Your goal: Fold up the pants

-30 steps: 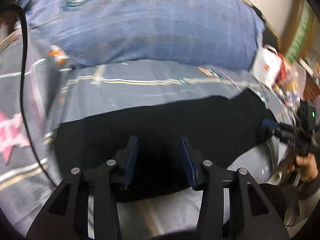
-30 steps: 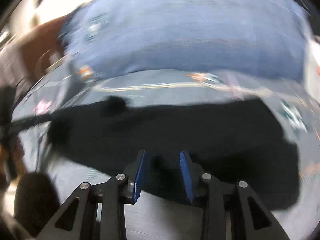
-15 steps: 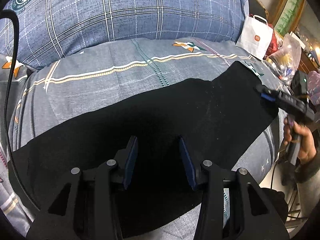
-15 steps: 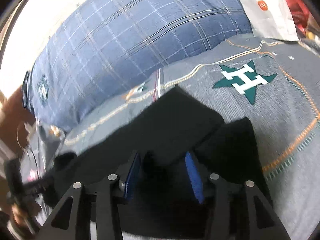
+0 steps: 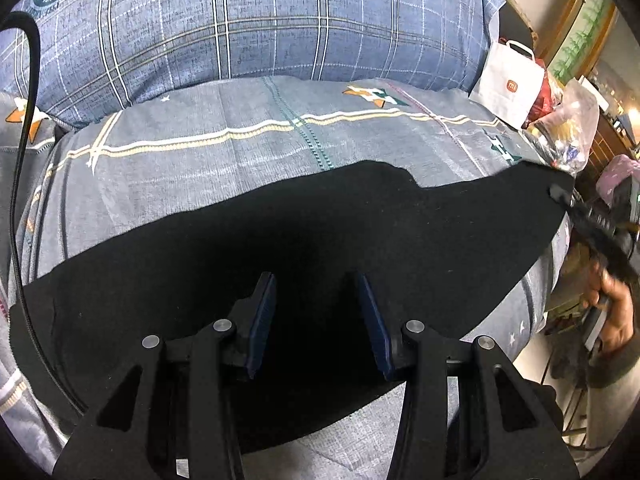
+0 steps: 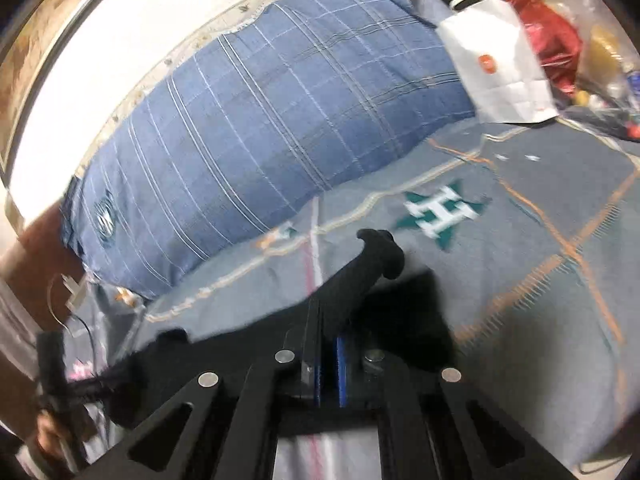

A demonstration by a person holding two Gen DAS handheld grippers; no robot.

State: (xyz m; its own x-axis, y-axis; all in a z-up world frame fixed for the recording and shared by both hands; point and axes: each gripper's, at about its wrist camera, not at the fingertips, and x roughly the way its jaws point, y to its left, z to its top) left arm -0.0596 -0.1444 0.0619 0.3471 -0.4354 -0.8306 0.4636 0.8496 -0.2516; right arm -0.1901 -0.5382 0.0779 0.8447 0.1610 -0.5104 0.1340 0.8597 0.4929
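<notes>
Your right gripper (image 6: 329, 354) is clamping a corner of the black fabric pants (image 5: 320, 240) lying across the grey patterned bed (image 5: 200, 160); your left gripper (image 5: 316, 316) is hovering apart above them. You're judging folding barely begun.

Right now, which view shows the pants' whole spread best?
Left wrist view: the black pants lie spread across the bedspread, both ends visible. Right wrist view is blurred and shows only the end pinched in the right gripper.
</notes>
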